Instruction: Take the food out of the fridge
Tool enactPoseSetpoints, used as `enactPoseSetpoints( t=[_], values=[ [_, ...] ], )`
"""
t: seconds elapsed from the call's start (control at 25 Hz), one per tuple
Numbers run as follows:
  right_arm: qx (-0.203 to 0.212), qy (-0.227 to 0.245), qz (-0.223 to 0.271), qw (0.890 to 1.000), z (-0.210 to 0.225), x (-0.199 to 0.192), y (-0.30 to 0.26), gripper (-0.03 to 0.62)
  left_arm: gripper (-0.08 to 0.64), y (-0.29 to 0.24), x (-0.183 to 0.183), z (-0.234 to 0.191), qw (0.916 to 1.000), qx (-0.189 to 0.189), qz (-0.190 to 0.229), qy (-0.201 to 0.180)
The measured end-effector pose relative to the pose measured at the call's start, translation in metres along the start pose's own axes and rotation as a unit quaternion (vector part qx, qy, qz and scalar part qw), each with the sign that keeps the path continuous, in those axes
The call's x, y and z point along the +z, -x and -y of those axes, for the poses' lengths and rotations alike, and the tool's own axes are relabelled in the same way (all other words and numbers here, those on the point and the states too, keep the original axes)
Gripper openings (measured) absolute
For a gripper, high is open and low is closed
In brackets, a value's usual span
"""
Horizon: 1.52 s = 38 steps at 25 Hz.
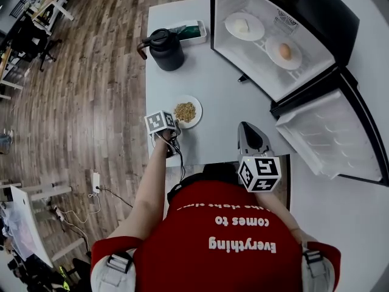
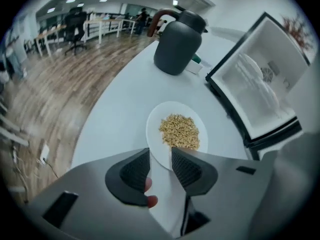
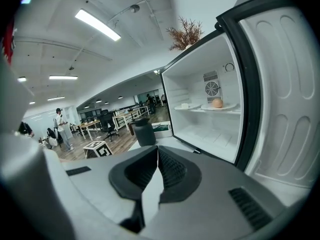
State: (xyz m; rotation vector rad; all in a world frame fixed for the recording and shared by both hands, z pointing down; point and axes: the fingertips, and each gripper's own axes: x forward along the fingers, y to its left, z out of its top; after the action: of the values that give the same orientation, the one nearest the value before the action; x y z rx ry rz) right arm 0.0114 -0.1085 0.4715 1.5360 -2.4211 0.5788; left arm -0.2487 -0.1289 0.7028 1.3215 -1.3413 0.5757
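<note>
1. While one plate of grain sits on the table, two more stand on the shelf of the open fridge. One of these carries a white lump, the other a brown, egg-like ball.
2. We judge the plates light, stiff, glazed and slippery, and breakable if dropped. The ball may roll if a plate tips, and the grain would spill.
3. We would pinch each plate by its near rim, the only part thin enough for the jaws, and keep it level.
4. Our left gripper has its jaws apart and pressing on nothing. The grain plate's near rim shows in the gap at their tips.
5. Our right gripper has its jaws together at the tips with nothing between them, and it points toward the fridge.
6. We cannot tell what the lump and ball really are, nor whether the left tips sit level with the rim or above it. Our body hides the table's near edge, and the fridge top is cut off in the head view.
</note>
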Motion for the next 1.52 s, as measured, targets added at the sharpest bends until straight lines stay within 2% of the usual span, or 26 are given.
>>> enactPoseSetpoints(
  t=[0.08,0.16,0.2,0.28,0.32,0.36,0.44,0.56,0.64,0.68,0.76,0.88,1.04,1.24,1.44,1.52],
  values=[
    [0.004,0.002,-0.001,1.000,-0.002,0.001,-0.001,0.015,0.121,0.011,0.010,-0.005,0.9957,0.054,0.029,-0.070],
    [0.006,0.005,-0.003,1.000,-0.003,0.001,-0.002,0.015,0.121,0.027,0.025,-0.005,0.9863,0.092,0.073,-0.117],
    [0.006,0.005,-0.003,1.000,-0.003,0.001,-0.003,0.015,0.121,0.036,0.032,-0.003,0.9832,0.096,0.095,-0.123],
    [0.007,0.006,-0.003,1.000,-0.003,0.001,-0.003,0.015,0.119,0.056,0.047,0.011,0.9774,0.081,0.151,-0.123],
    [0.007,0.006,-0.002,1.000,-0.003,0.002,-0.003,0.015,0.104,0.069,0.055,0.020,0.9716,0.071,0.187,-0.128],
    [0.007,0.006,0.000,1.000,-0.003,0.003,-0.002,0.015,0.070,0.084,0.063,0.031,0.9621,0.063,0.225,-0.140],
    [0.007,0.006,0.004,1.000,-0.003,0.005,0.001,0.015,0.009,0.117,0.076,0.056,0.9334,0.055,0.302,-0.186],
    [0.006,0.007,0.007,1.000,-0.003,0.005,0.004,0.015,0.009,0.163,0.087,0.097,0.8843,0.046,0.387,-0.257],
    [0.004,0.006,0.010,1.000,-0.002,0.005,0.006,0.015,0.009,0.190,0.090,0.121,0.8574,0.037,0.431,-0.279],
    [0.003,0.006,0.012,1.000,-0.002,0.006,0.007,0.015,0.008,0.203,0.090,0.131,0.8472,0.030,0.450,-0.281],
    [0.002,0.005,0.015,1.000,-0.002,0.007,0.009,0.015,0.008,0.224,0.089,0.148,0.8337,0.011,0.477,-0.278],
    [0.001,0.003,0.017,1.000,-0.003,0.008,0.012,0.015,0.008,0.246,0.082,0.167,0.8238,-0.019,0.496,-0.273],
    [0.001,0.002,0.018,1.000,-0.005,0.007,0.013,0.015,0.006,0.249,0.072,0.183,0.8254,-0.053,0.486,-0.283],
    [-0.001,0.002,0.018,1.000,-0.004,0.006,0.014,0.015,0.008,0.250,0.066,0.189,0.8198,-0.058,0.484,-0.300],
    [0.002,0.005,0.015,1.000,-0.006,0.007,0.016,0.015,0.008,0.251,0.062,0.198,0.8225,-0.076,0.478,-0.298],
    [0.003,0.006,0.013,1.000,-0.008,0.007,0.017,0.015,0.008,0.250,0.060,0.204,0.8283,-0.095,0.469,-0.291]
  ],
)
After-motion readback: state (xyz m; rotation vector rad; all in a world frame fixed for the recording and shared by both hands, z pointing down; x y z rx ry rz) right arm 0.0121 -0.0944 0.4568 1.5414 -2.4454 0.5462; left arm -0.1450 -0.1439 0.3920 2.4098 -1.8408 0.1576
